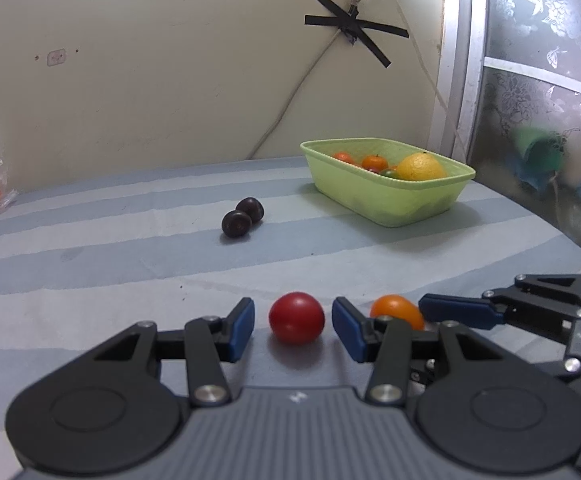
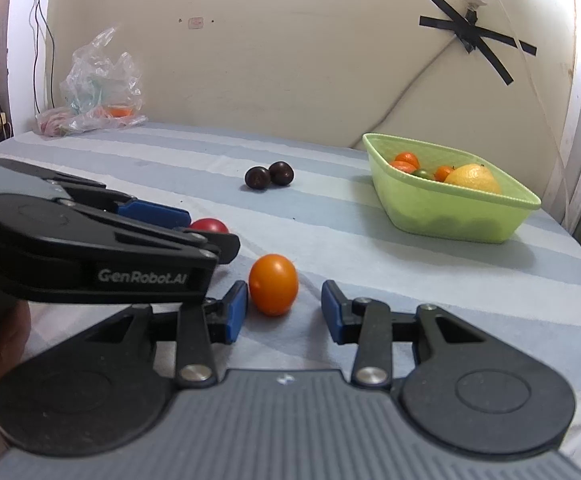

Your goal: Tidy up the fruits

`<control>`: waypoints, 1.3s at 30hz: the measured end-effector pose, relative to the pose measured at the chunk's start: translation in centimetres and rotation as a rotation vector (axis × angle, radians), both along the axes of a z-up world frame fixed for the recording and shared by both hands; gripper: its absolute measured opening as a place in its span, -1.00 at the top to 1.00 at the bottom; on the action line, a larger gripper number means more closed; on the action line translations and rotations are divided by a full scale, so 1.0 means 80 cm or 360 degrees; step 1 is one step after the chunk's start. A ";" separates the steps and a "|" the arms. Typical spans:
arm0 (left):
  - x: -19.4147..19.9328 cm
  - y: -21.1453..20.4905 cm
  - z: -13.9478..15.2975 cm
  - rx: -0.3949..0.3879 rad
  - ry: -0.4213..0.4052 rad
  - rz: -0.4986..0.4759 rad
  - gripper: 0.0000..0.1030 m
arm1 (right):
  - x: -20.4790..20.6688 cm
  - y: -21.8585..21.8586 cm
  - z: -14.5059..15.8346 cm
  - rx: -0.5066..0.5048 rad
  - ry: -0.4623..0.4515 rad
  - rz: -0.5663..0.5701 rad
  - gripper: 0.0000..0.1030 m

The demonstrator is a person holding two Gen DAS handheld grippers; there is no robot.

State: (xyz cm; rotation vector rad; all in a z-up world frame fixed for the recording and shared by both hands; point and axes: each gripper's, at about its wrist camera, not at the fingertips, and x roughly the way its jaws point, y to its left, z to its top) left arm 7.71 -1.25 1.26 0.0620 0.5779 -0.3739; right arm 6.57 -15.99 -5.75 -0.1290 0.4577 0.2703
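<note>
Tomatoes, one glossy red, one smooth orange

Both wrist views low over the bench, facing the wall, left just beside right, sharing basket and plums

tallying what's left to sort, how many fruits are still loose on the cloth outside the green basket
4: a red tomato between the left tongs, an orange tomato between the right tongs, and two dark plums touching mid-cloth. Others may be hidden.
</note>
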 end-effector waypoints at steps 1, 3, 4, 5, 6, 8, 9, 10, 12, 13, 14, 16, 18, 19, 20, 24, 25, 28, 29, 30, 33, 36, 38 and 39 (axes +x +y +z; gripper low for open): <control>0.000 0.001 0.000 -0.0006 0.0001 -0.0007 0.14 | 0.001 -0.001 0.000 0.0013 0.0009 0.0001 0.15; 0.001 0.002 0.000 -0.0016 0.0007 -0.0018 0.15 | 0.004 -0.005 0.000 0.0038 0.0023 0.0008 0.15; 0.001 0.001 0.000 -0.0020 0.0009 -0.0023 0.15 | 0.004 -0.006 0.000 0.0049 0.0028 0.0010 0.16; 0.000 0.001 0.001 -0.0026 0.0011 -0.0035 0.16 | 0.004 -0.006 -0.001 0.0054 0.0031 0.0010 0.16; 0.000 0.000 0.001 -0.0032 0.0012 -0.0054 0.17 | 0.005 -0.006 -0.001 0.0054 0.0032 0.0012 0.16; -0.001 0.000 0.001 -0.0036 0.0010 -0.0069 0.17 | 0.004 -0.005 -0.001 0.0039 0.0022 0.0013 0.18; -0.003 -0.002 0.001 -0.0035 0.0007 -0.0071 0.18 | 0.004 -0.004 -0.001 0.0030 0.0016 0.0017 0.25; -0.005 -0.003 0.002 -0.0038 0.0003 -0.0079 0.18 | 0.003 -0.003 -0.001 0.0021 0.0009 0.0020 0.31; -0.005 -0.002 0.001 -0.0042 0.0006 -0.0083 0.18 | 0.002 -0.001 -0.002 0.0003 -0.0001 0.0022 0.33; -0.005 -0.002 0.001 -0.0044 0.0011 -0.0082 0.18 | 0.002 -0.001 -0.002 0.0000 -0.0003 0.0022 0.36; -0.005 -0.001 0.001 -0.0047 0.0017 -0.0081 0.18 | 0.002 -0.001 -0.002 0.0001 -0.0003 0.0026 0.43; -0.003 0.000 0.000 -0.0054 0.0036 -0.0070 0.18 | 0.003 -0.001 -0.002 -0.0001 -0.0006 0.0023 0.43; 0.002 0.003 -0.001 -0.0062 0.0078 -0.0041 0.18 | 0.003 -0.002 -0.001 0.0006 -0.0002 0.0022 0.43; 0.007 0.005 -0.002 -0.0073 0.0111 -0.0022 0.23 | 0.003 -0.003 -0.001 0.0011 0.0001 0.0023 0.43; 0.008 0.006 -0.002 -0.0090 0.0113 -0.0004 0.28 | 0.004 -0.003 -0.001 0.0017 0.0004 0.0025 0.43; 0.006 0.004 -0.003 -0.0067 0.0101 0.0031 0.39 | 0.005 -0.006 -0.001 0.0048 0.0016 0.0033 0.44; 0.005 0.002 -0.003 -0.0055 0.0095 0.0033 0.40 | 0.005 -0.007 -0.001 0.0064 0.0018 0.0034 0.44; 0.006 0.000 -0.001 -0.0059 0.0091 0.0026 0.40 | 0.004 -0.012 0.001 0.0112 0.0010 0.0029 0.44; 0.007 0.000 0.001 -0.0072 0.0090 0.0013 0.40 | 0.004 -0.015 0.001 0.0134 0.0006 0.0030 0.44; 0.009 -0.001 0.004 -0.0088 0.0093 -0.0004 0.40 | 0.004 -0.018 0.002 0.0158 0.0006 0.0030 0.44; 0.021 -0.015 0.023 -0.0121 0.0076 -0.0095 0.40 | 0.005 -0.032 0.009 0.0257 0.0002 0.0049 0.44; 0.054 -0.039 0.052 -0.0167 0.0039 -0.0184 0.40 | 0.015 -0.054 0.031 0.0253 -0.0099 -0.0009 0.44; 0.086 -0.058 0.068 -0.0193 0.0037 -0.0227 0.40 | 0.029 -0.069 0.049 0.0245 -0.0171 -0.0063 0.44; 0.102 -0.067 0.073 -0.0201 0.0037 -0.0249 0.39 | 0.038 -0.075 0.056 0.0237 -0.0202 -0.0093 0.44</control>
